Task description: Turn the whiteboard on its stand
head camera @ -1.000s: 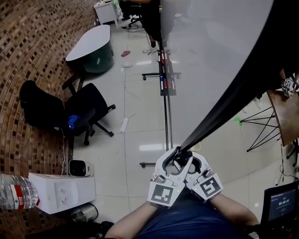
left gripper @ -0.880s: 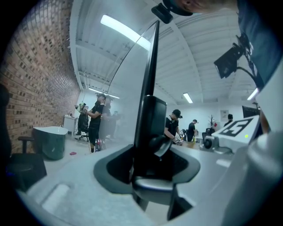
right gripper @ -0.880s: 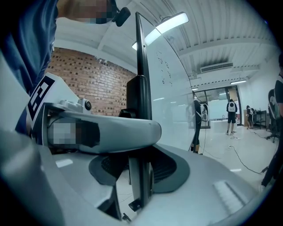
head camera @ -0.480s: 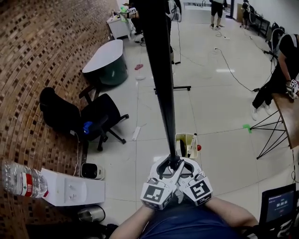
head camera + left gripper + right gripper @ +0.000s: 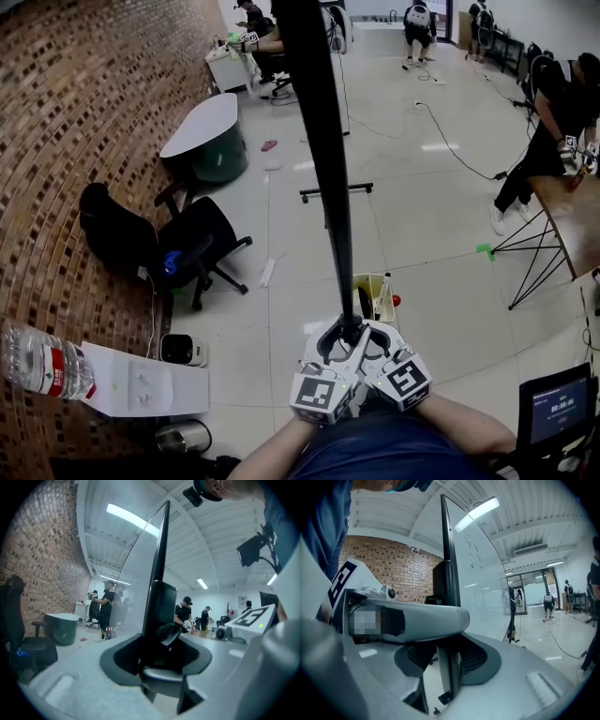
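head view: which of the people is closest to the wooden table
The person in black at the right edge, standing right at the wooden table. The others are far off at the back of the room.

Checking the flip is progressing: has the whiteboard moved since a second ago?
Yes. The whiteboard has swung edge-on: its white face no longer covers the floor to its right.

- whiteboard (image 5: 487,583): smooth, glossy white face; dark matt frame;
- floor (image 5: 422,234): polished tiles, glossy, mirroring the lights;
- wall (image 5: 84,112): rough, matt brick;
- bottle (image 5: 42,361): clear plastic, glossy label;
- chair (image 5: 187,234): black, matt, cloth-like
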Demonstrator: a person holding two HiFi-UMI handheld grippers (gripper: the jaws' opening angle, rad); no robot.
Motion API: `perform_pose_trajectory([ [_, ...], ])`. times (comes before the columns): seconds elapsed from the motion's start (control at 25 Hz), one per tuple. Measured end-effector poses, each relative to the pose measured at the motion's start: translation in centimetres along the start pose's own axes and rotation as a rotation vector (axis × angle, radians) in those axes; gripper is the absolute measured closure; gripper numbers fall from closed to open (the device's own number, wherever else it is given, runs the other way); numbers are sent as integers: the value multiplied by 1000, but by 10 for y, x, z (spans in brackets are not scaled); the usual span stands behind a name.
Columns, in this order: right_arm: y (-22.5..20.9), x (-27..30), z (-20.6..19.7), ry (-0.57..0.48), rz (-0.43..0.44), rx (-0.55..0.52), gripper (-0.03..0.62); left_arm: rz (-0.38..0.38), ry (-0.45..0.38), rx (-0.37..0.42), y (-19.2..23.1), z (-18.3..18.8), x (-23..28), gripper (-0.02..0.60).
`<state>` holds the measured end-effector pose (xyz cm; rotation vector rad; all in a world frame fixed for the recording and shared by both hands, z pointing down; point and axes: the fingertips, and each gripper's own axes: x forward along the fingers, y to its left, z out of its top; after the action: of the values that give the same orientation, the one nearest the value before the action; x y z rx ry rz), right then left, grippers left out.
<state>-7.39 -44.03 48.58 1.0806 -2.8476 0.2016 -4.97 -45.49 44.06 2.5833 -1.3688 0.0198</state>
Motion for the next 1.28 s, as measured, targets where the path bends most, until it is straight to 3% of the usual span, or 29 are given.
perform_pose_trajectory([
  [0.12,6,-13,5,-17,-14,14,436,-46,-11,41,-13,-11,-8,382],
  [0.28,18,-33,4,-3,-31,14,436,-66,-40,8,-32,-11,-22,380],
  [0.48,38,-53,-6,-4,-40,30,434,-75,-17,18,-48,-25,-44,379],
  [1.28,97,-112,-20,-32,3,24,434,12,-36,-4,-96,-29,-111,383],
])
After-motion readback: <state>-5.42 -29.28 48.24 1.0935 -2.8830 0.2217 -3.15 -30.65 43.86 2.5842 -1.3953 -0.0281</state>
